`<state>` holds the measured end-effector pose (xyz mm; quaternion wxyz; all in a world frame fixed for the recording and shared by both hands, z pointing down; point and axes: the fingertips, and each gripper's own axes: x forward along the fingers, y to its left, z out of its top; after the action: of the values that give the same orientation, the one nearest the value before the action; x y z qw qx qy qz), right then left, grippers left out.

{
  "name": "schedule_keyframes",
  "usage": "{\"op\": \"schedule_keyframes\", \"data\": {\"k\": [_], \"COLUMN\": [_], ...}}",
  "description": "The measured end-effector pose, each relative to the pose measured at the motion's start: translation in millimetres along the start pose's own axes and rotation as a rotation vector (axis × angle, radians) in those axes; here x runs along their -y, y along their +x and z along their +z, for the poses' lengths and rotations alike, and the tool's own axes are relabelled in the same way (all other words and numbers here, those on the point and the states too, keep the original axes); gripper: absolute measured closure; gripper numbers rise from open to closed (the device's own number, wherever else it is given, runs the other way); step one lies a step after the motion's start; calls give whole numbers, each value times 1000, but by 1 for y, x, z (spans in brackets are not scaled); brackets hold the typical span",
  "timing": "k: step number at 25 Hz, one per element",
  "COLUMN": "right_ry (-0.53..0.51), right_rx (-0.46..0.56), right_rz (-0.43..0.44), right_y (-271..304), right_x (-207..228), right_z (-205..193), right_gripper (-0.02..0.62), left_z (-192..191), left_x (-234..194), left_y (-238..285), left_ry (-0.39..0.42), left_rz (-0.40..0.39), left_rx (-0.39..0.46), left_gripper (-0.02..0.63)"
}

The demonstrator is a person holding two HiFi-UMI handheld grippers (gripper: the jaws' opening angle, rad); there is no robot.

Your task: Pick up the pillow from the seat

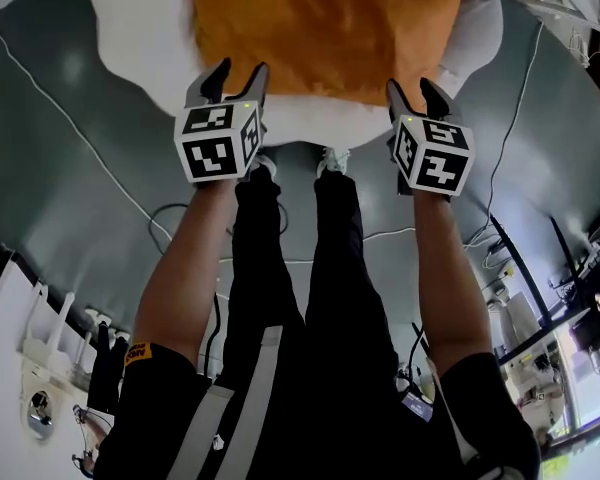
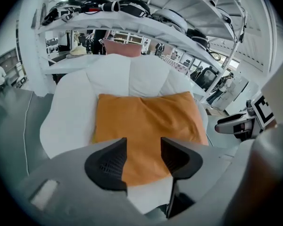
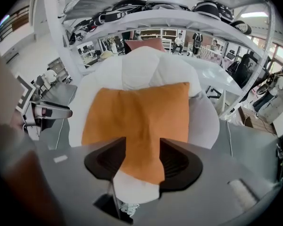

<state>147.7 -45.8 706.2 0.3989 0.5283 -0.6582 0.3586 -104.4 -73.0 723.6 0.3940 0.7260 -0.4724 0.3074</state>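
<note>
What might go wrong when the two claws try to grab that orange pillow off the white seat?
1. The left claw and right claw are both open at the near edge of the pillow; a shallow pinch may slip off the fabric.
2. They might nip the soft white seat under it too.
3. Held by one edge, the pillow would probably droop.

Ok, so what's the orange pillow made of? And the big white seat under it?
The orange pillow looks like soft cloth with a dull, matte finish: it creases and shows no shine. The white seat looks thickly padded, with rounded, bulging cushions. Its cover is smooth and could be fabric or a leather-like material; the pictures don't settle which.
</note>
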Motion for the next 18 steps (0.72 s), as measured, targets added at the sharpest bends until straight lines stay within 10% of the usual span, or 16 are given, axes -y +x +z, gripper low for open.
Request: {"op": "schedule_keyframes", "data": {"k": [18], "right_ry": [-47], "right_rx": [-88], "right_rz": [-52], "right_y": [73], "right_x": [8], "right_z": [-26], "right_gripper": [339], "left_z": [-47], "left_x": [-41], "left_y": [83], "left_ry": [-17], "left_rz": [9], "left_rx": [-145], "left_gripper": [304]}}
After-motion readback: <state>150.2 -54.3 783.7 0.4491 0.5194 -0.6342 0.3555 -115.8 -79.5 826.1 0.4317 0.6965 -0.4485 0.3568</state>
